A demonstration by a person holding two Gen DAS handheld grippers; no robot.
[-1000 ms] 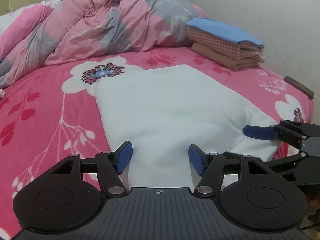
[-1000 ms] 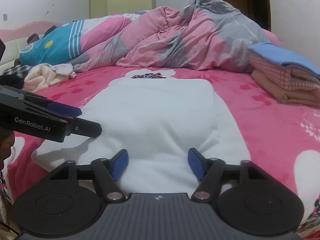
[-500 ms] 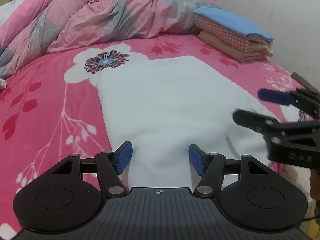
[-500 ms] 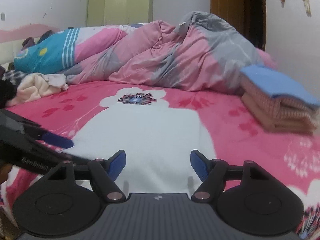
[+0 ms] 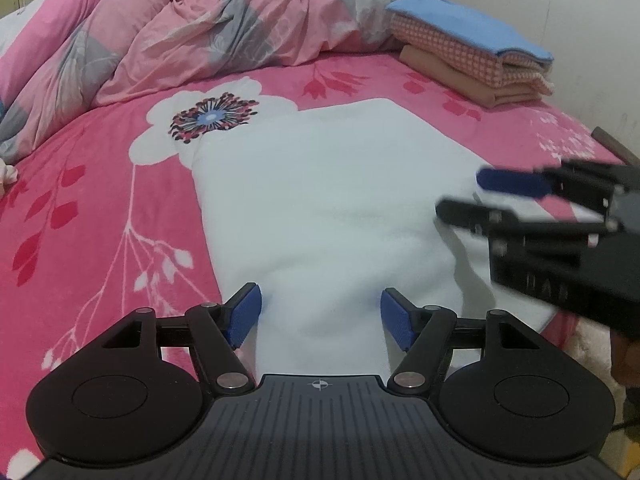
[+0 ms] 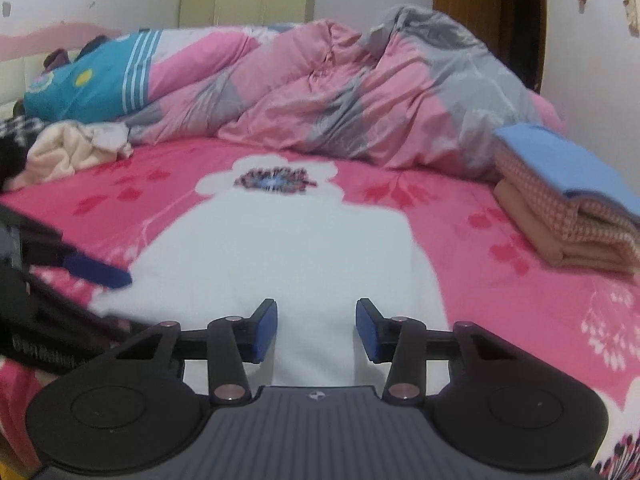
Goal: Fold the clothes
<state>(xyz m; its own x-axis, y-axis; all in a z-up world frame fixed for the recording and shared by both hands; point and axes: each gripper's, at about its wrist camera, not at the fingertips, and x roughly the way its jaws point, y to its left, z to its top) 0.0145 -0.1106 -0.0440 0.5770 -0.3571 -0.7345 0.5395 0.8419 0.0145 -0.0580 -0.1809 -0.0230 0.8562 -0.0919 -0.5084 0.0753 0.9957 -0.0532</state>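
Your right gripper [image 6: 316, 330] has just been closing, jaws narrower than a second ago but still apart, the cloth [image 5: 332, 208] between them and not pinched. Your left gripper [image 5: 320, 318] stands apart. Likely you're starting a fold. The cloth lies flat mid-bed [image 5: 80, 200], long axis six to twelve o'clock.

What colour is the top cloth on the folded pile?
Blue top cloth, clearest in the left wrist view.

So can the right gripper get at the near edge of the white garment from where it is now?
Probably yes. The right gripper has been closing, its fingers astride the near edge of the white garment, nothing blocking. The left gripper is off to one side.
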